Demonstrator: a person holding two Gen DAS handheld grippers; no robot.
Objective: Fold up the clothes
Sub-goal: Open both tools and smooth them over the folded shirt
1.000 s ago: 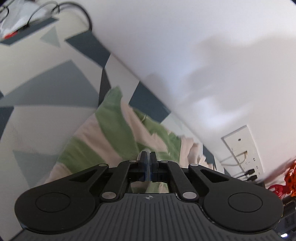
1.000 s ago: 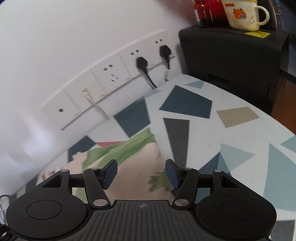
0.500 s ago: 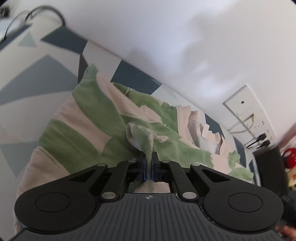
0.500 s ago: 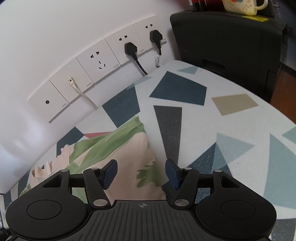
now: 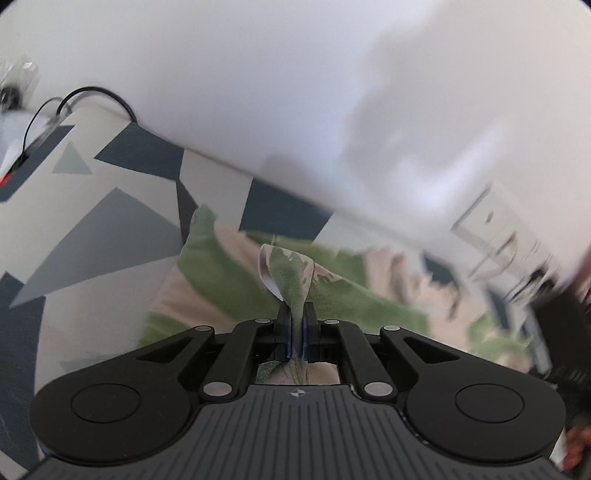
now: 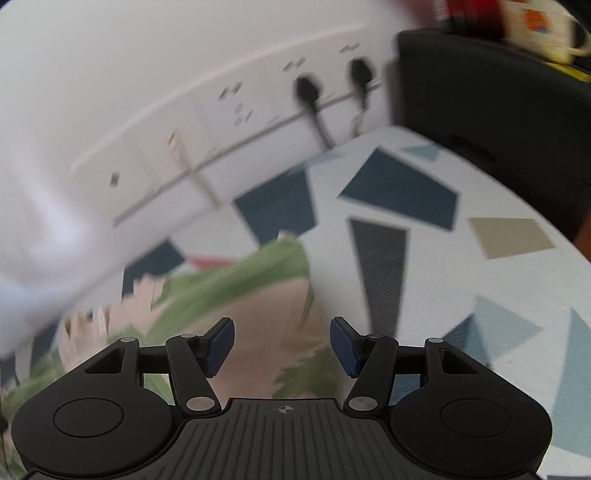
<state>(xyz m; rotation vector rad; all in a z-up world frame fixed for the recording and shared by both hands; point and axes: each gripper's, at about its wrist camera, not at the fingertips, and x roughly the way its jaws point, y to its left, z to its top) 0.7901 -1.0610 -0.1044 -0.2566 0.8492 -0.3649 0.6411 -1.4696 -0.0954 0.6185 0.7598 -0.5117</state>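
Observation:
A garment with green leaf shapes on pale pink lies on the table, which has a triangle-pattern cover and stands against a white wall. My left gripper pinches a raised fold of this cloth between its blue pads, and the jaws are just starting to open. In the right wrist view my right gripper stands open just above the garment's right corner, nothing between its pads. Both views are motion-blurred.
Wall sockets with two black plugs run along the wall behind the table. A black box with a mug on top stands at the right end. A black cable loops at the far left.
My left gripper has rolled and lifted with the fold still pinched, so the cloth stands higher above its pads. My right gripper has slid sideways, staying open over the garment's corner.

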